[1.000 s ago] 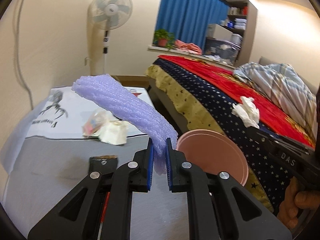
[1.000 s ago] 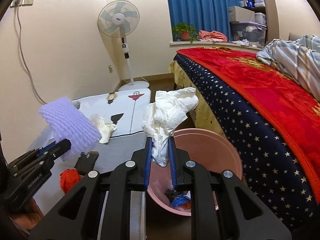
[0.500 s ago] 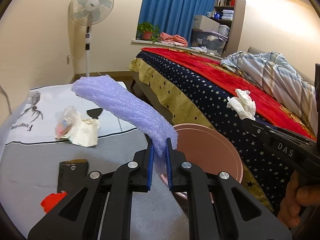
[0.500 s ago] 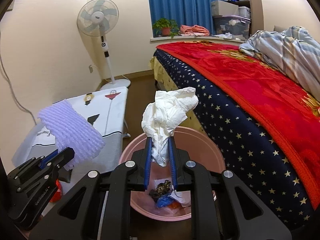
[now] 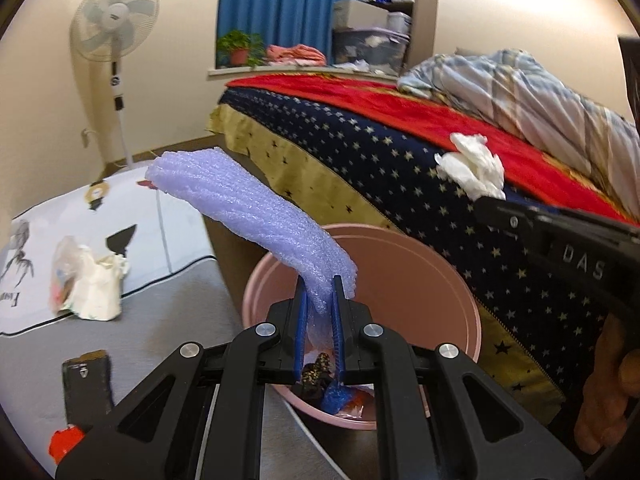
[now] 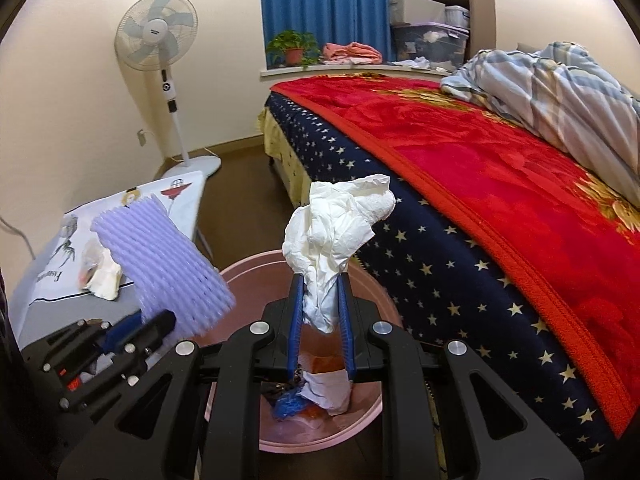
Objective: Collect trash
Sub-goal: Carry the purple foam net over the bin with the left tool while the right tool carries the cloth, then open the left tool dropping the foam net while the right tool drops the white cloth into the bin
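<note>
Both grippers hold trash above pink bin.

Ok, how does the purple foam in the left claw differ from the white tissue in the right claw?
The purple foam net is a long, ribbed, springy sleeve arching up and away from the left claw; the white tissue is a crumpled, limp wad standing up from the right claw. The foam keeps its tube shape; the tissue is creased and irregular, with a tail hanging below the pads. Both are pinched at one end above the pink bin.
</note>
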Motion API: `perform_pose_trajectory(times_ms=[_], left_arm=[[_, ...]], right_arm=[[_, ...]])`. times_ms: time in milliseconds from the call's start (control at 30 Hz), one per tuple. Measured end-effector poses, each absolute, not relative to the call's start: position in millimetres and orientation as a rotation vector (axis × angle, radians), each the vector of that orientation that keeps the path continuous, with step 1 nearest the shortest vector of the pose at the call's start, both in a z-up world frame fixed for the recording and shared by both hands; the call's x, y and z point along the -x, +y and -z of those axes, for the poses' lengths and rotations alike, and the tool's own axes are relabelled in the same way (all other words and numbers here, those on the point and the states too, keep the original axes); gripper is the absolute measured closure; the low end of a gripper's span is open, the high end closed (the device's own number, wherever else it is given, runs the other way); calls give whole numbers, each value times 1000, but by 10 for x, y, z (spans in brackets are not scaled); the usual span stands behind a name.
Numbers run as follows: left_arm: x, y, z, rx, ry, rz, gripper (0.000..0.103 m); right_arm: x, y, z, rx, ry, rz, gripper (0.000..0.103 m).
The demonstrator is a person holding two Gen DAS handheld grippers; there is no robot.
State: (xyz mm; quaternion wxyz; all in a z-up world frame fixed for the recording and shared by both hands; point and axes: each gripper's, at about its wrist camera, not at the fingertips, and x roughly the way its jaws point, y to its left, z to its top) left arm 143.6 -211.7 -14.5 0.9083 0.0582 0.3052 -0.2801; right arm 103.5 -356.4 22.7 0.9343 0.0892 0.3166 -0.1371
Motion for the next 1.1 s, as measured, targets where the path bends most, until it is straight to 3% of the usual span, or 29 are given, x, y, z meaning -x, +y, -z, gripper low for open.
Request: perform_pose_trajectory(times_ms=[300, 333, 400, 433, 1100], left_arm=[[-1456, -2226, 248, -133, 671, 637, 91], [-1452, -2234, 251, -138, 672, 640, 89], [-1446, -2244, 263, -146, 683, 648, 78], [-1437, -2243, 259, -150, 682, 645, 77], [-1271, -1676, -60, -102, 616, 516, 77]], right_arm=[[-1078, -3621, -190, -194, 652, 295, 81], [-1077, -3632, -189, -197, 652, 304, 76], [-1058, -3650, -196, -204, 645, 319, 55], [-1046, -3656, -204, -209, 638, 325, 53], [-929, -3407, -274, -208, 599, 246, 53]])
